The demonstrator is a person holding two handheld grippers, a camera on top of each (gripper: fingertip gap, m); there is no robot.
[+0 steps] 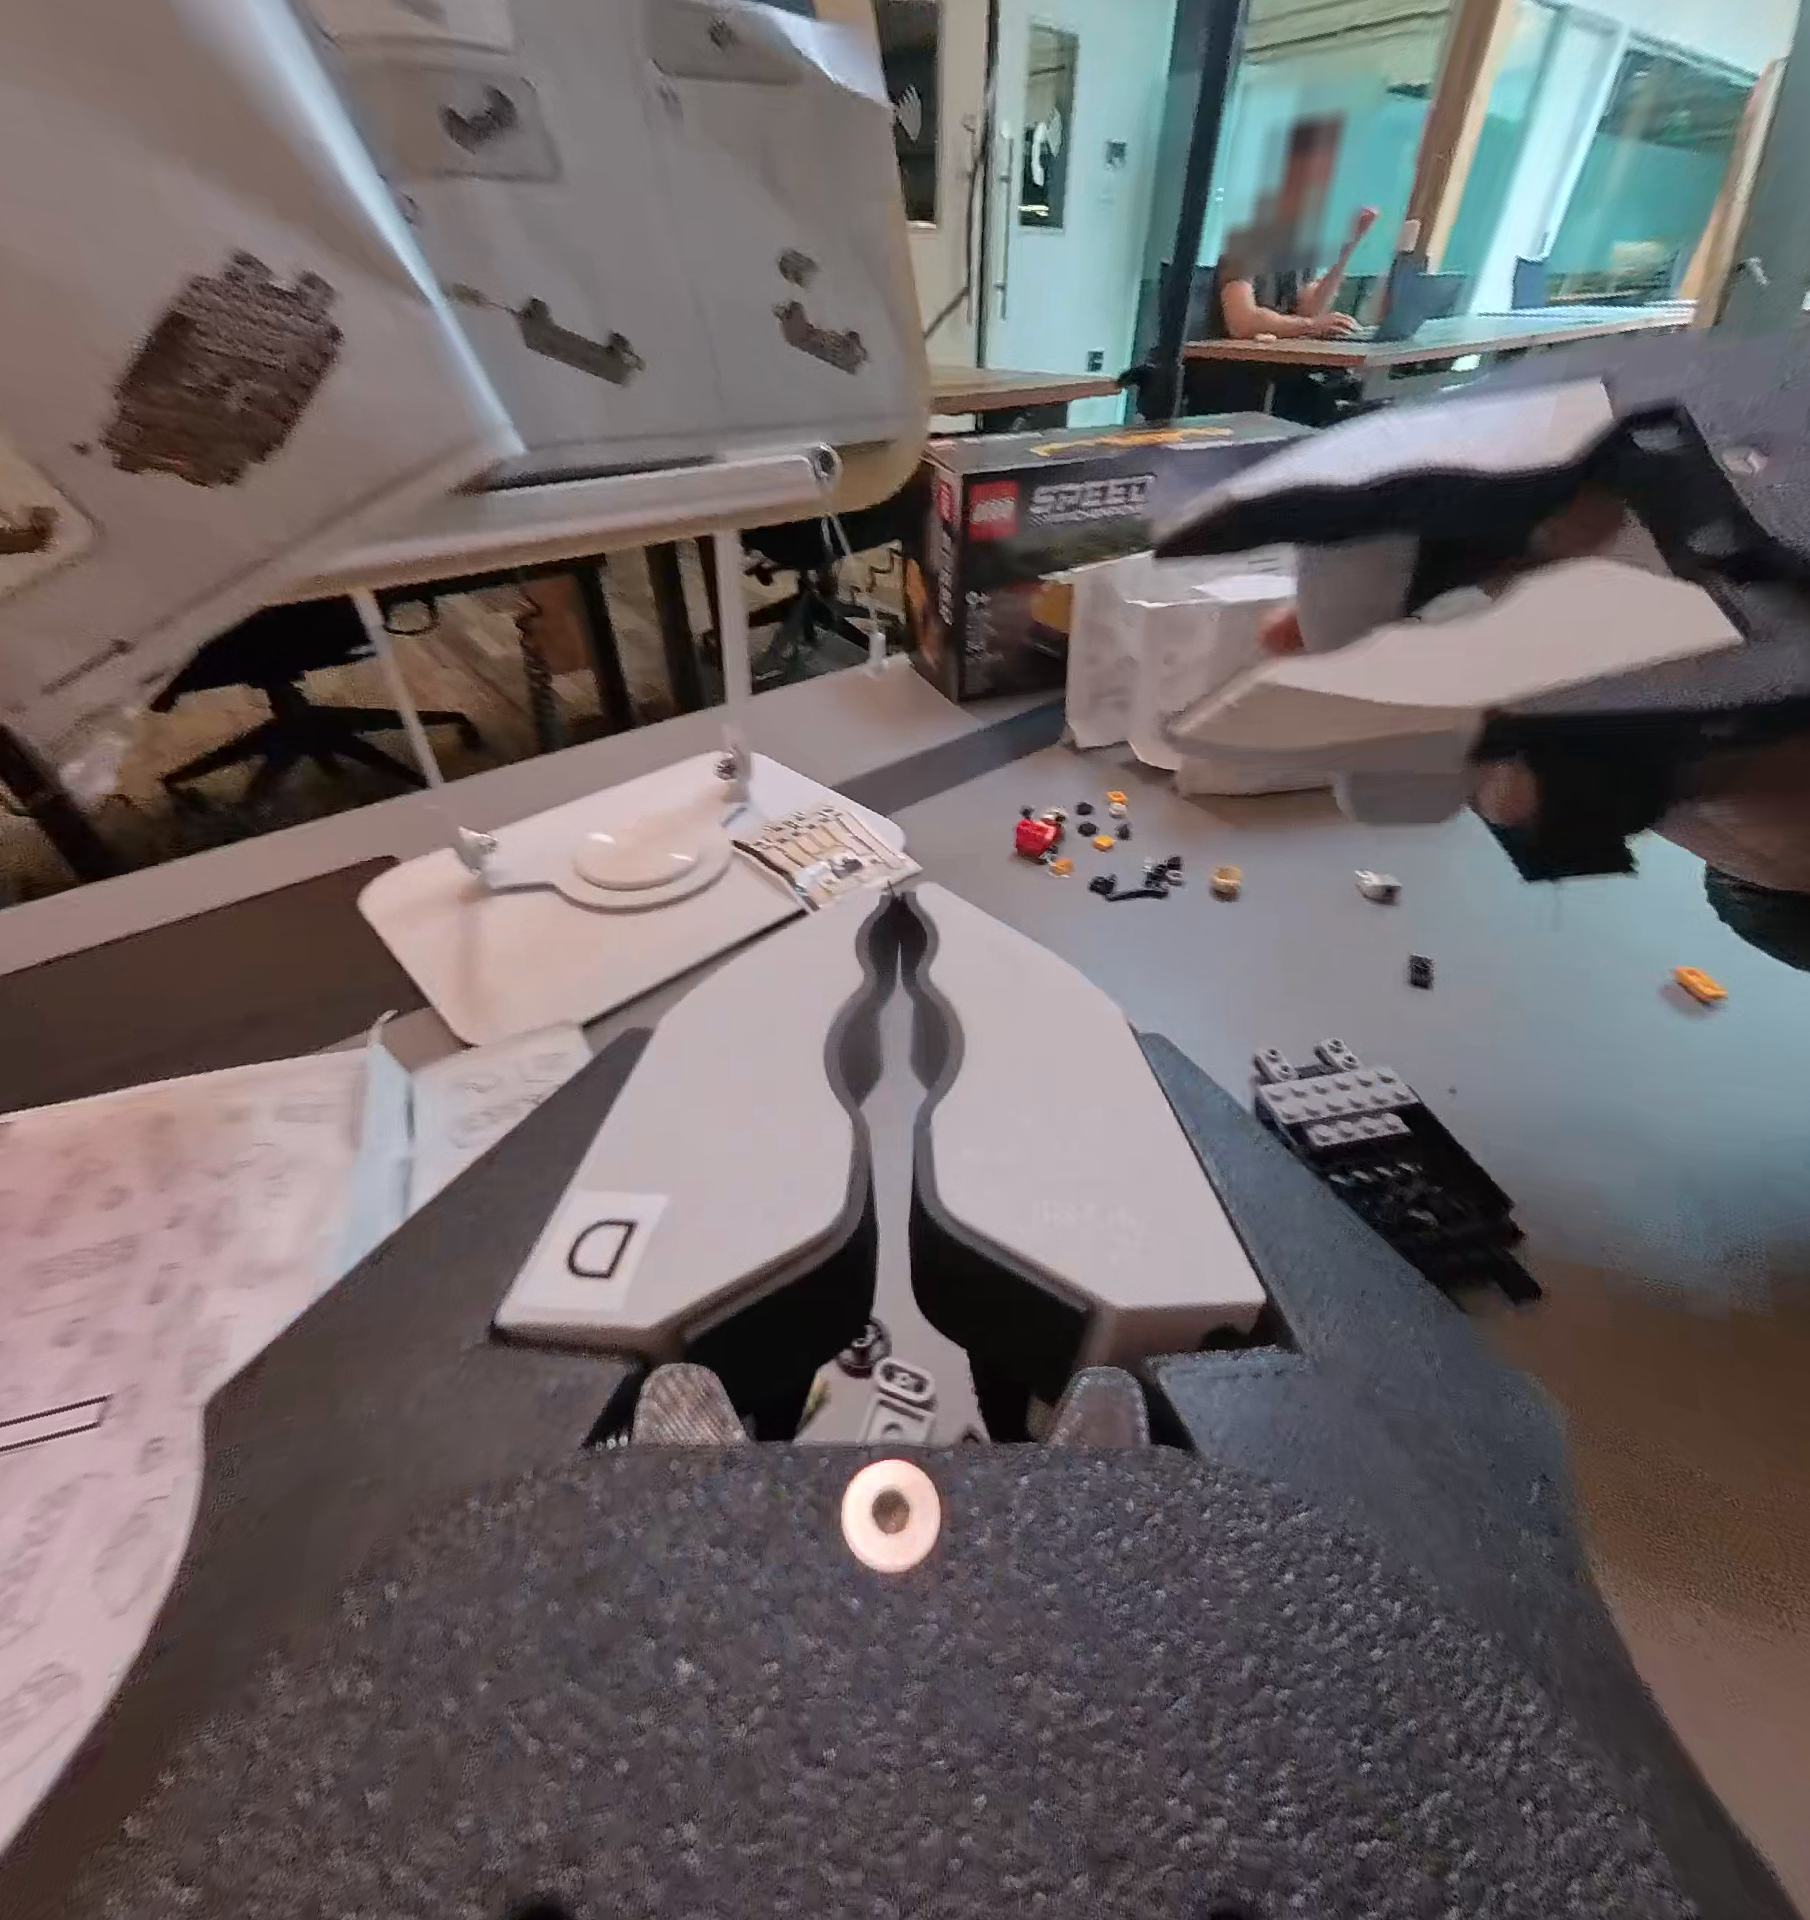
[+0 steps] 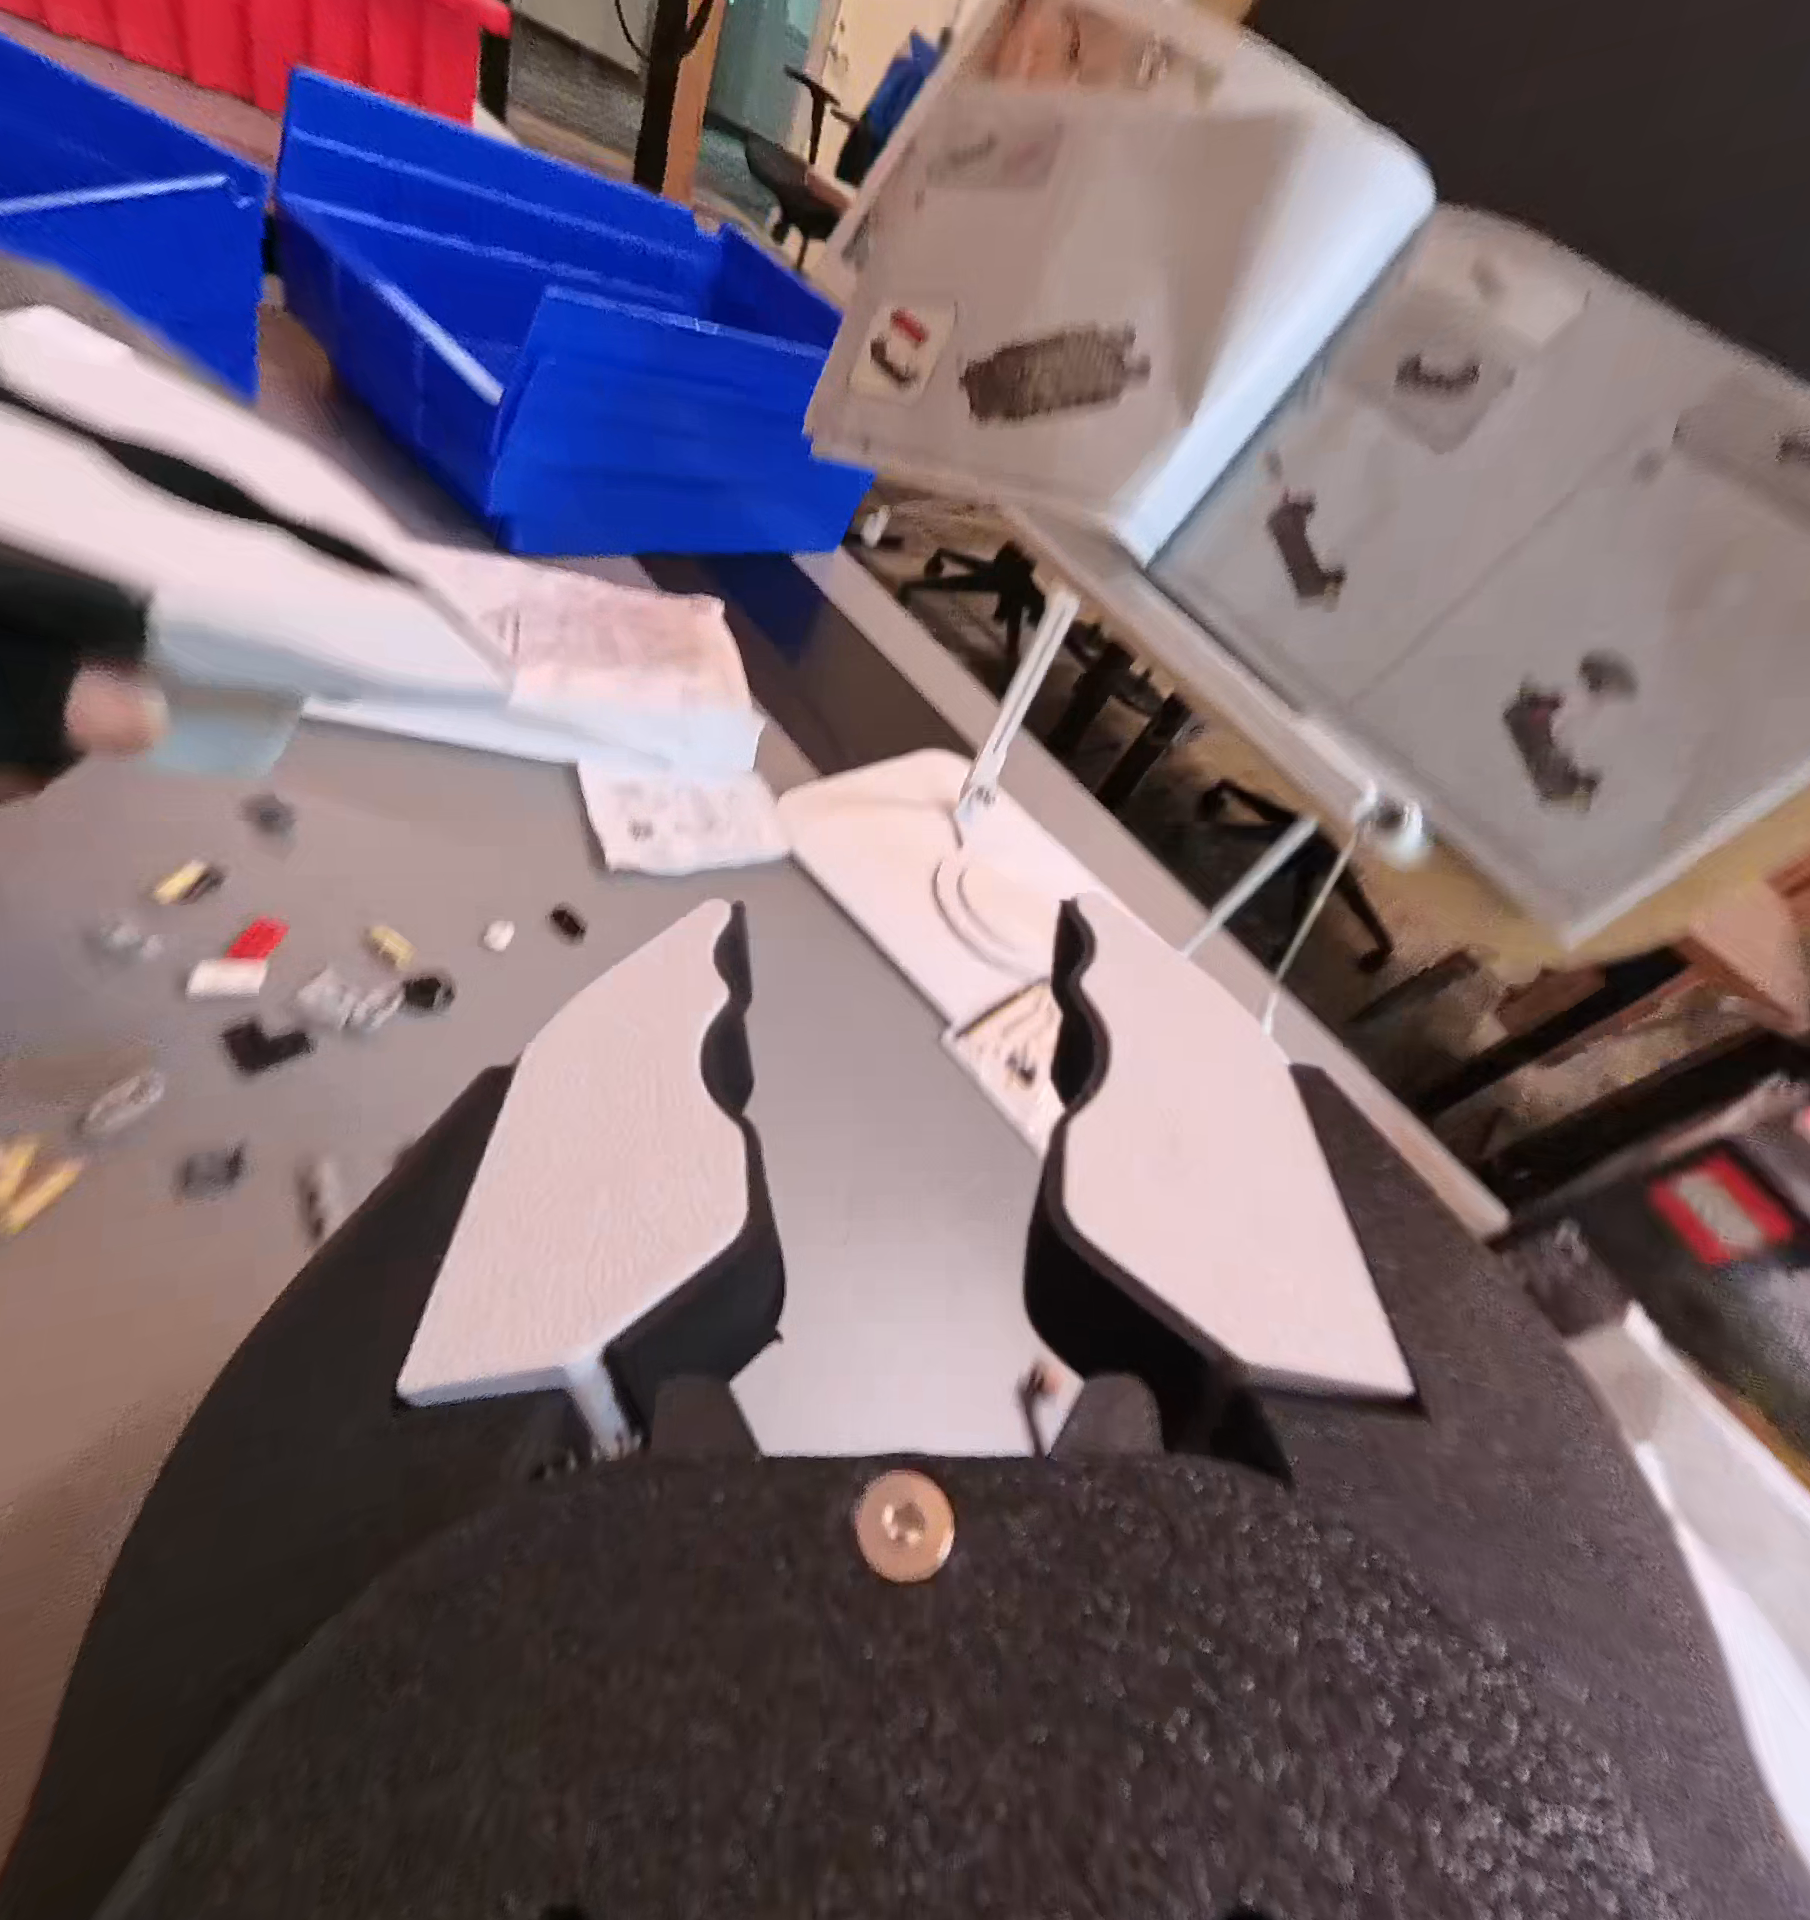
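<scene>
Two grippers hover above a grey table (image 1: pixel 1503 935). Left gripper (image 1: pixel 896 904): fingers pressed together, nothing visible between them, tips just past the sticker sheet (image 1: pixel 828 847) lying on the white stand base (image 1: pixel 527 956). Right gripper (image 2: pixel 896 925): fingers wide apart and empty, pointing toward the same base, loose small bricks (image 2: pixel 257 987) to its left. The dark brick assembly (image 1: pixel 1389 1153) lies right of the left gripper.

The table (image 1: pixel 1296 966) has a smooth, matt grey top, strewn with small glossy plastic bricks (image 1: pixel 1098 836). The left gripper (image 1: pixel 899 902) has a rough, grainy black plastic body and smooth matt pale fingers (image 1: pixel 755 1132) with a bright metal screw (image 1: pixel 890 1513). Printed paper sheets (image 1: pixel 101 1278) lie at the table's left edge, beside a smooth white plastic stand base (image 1: pixel 527 956); glossy blue plastic bins (image 2: pixel 610 416) sit at the far side.
</scene>
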